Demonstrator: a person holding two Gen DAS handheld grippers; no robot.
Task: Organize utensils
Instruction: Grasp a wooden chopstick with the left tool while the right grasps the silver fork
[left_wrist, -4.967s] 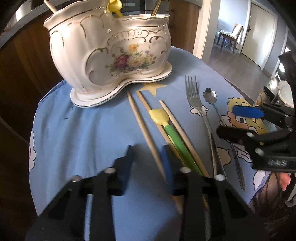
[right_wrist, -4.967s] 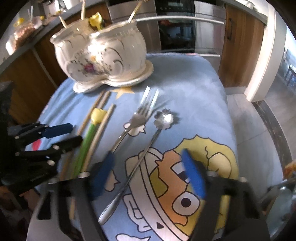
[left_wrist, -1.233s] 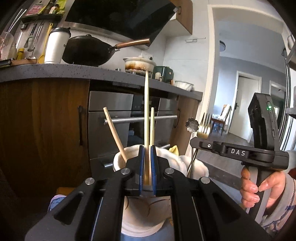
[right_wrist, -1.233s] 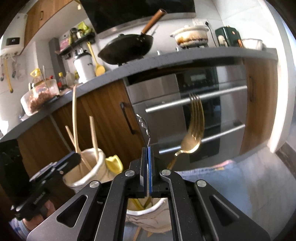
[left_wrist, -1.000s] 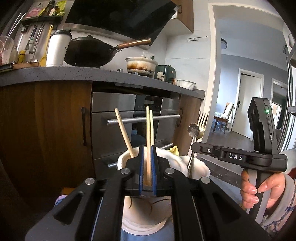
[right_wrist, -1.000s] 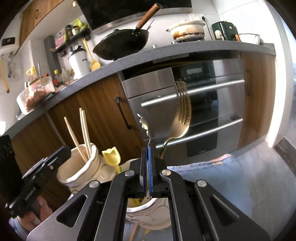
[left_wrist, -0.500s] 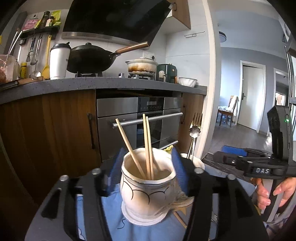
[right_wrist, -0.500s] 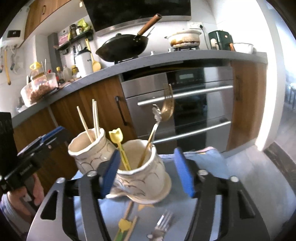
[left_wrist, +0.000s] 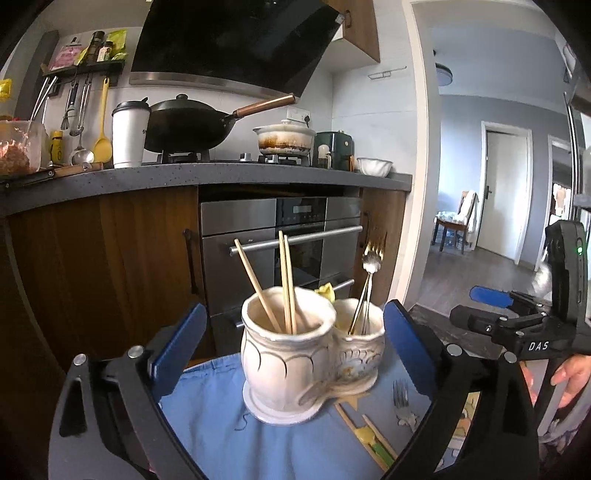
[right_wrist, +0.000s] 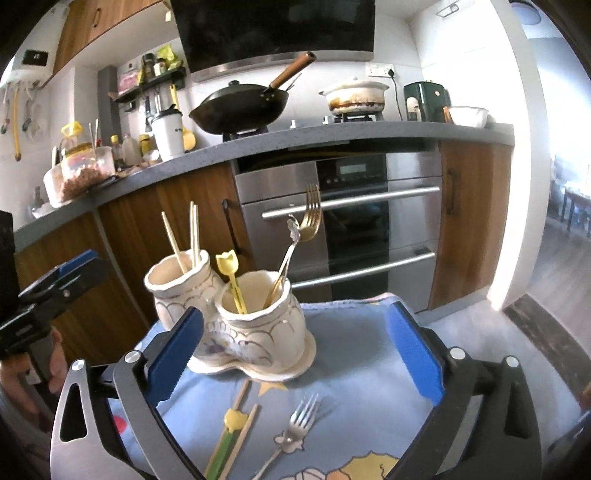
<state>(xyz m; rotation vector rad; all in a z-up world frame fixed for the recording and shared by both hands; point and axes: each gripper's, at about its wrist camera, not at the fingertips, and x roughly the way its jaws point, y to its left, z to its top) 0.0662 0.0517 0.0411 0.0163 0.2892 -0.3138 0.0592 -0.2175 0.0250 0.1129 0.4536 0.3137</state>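
A cream ceramic two-cup holder (left_wrist: 295, 362) (right_wrist: 258, 325) stands on the blue cloth (left_wrist: 207, 424). Three wooden chopsticks (left_wrist: 286, 280) stand in its left cup. A gold fork (right_wrist: 312, 210), a flower spoon (right_wrist: 293, 229) and a yellow tulip pick (right_wrist: 231, 273) stand in the right cup. My left gripper (left_wrist: 295, 314) hangs back from the holder, jaws opening, nothing between the pads. My right gripper (right_wrist: 295, 317) does the same. On the cloth lie a silver fork (right_wrist: 295, 428), two chopsticks and a yellow-green pick (right_wrist: 229, 435).
Behind the table runs a dark counter (left_wrist: 221, 173) with a wok, a pot and a white cup, above a steel oven (right_wrist: 347, 221). A doorway (left_wrist: 506, 199) opens at the right. A person's hand (left_wrist: 569, 376) holds the right gripper's handle.
Both grippers went from shut to wide open. The left let go of chopsticks and the right let go of the gold fork and spoon, which now stand in the holder. Both pulled back.
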